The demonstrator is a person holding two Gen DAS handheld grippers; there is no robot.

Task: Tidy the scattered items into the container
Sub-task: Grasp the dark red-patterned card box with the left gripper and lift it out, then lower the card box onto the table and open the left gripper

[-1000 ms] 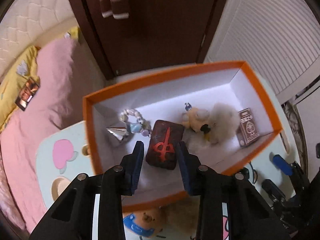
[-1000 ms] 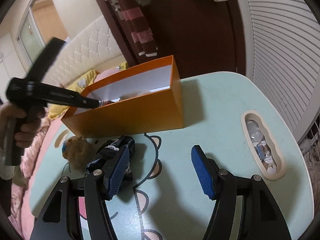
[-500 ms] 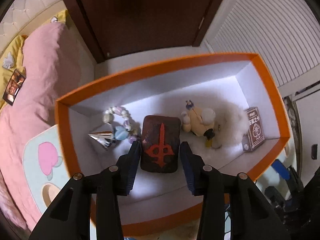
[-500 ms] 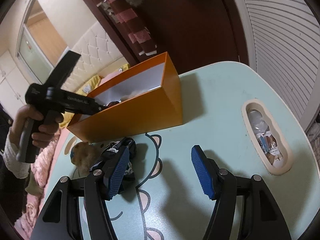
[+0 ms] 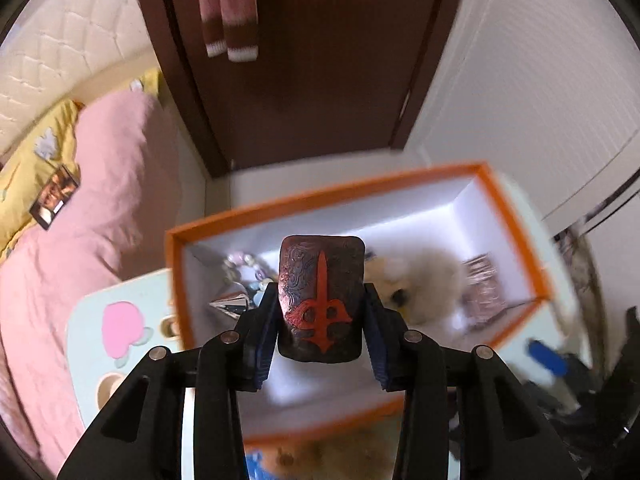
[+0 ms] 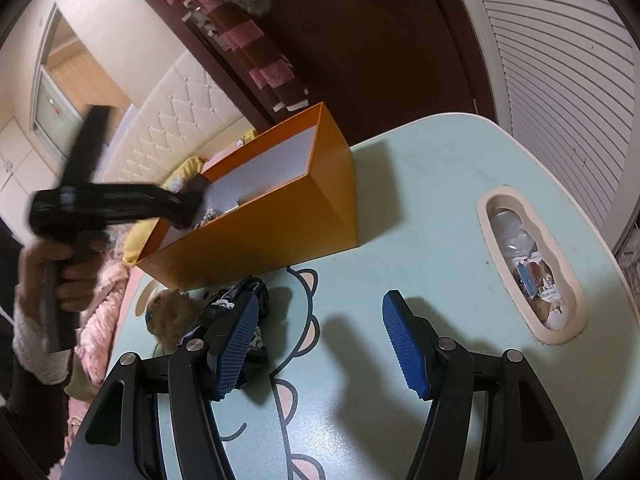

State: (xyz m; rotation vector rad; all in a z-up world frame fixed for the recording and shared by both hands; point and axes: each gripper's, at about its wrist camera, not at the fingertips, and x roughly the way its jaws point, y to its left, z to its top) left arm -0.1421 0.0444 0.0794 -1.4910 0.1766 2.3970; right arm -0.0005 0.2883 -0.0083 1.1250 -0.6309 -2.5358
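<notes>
The left gripper [image 5: 322, 322] clamps the dark red-marked case [image 5: 322, 300] between its 2 fingers, above the orange box [image 5: 176, 280] that holds what looks like a fluffy toy [image 5: 420, 280], blurred. The right gripper [image 6: 320, 344] hangs half-wide and empty over the pale table [image 6: 432, 208], beside a dark bundle [image 6: 240, 300].

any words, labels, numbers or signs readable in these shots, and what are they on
No text can be read in full.
Dark brown case held in the left gripper: a red dagger-like emblem, no words.
Small card box in the orange box: print too blurred to read.
Packets in the table's recessed slot: print too small to read.
Card lying on the bed: a picture, no legible text.
</notes>
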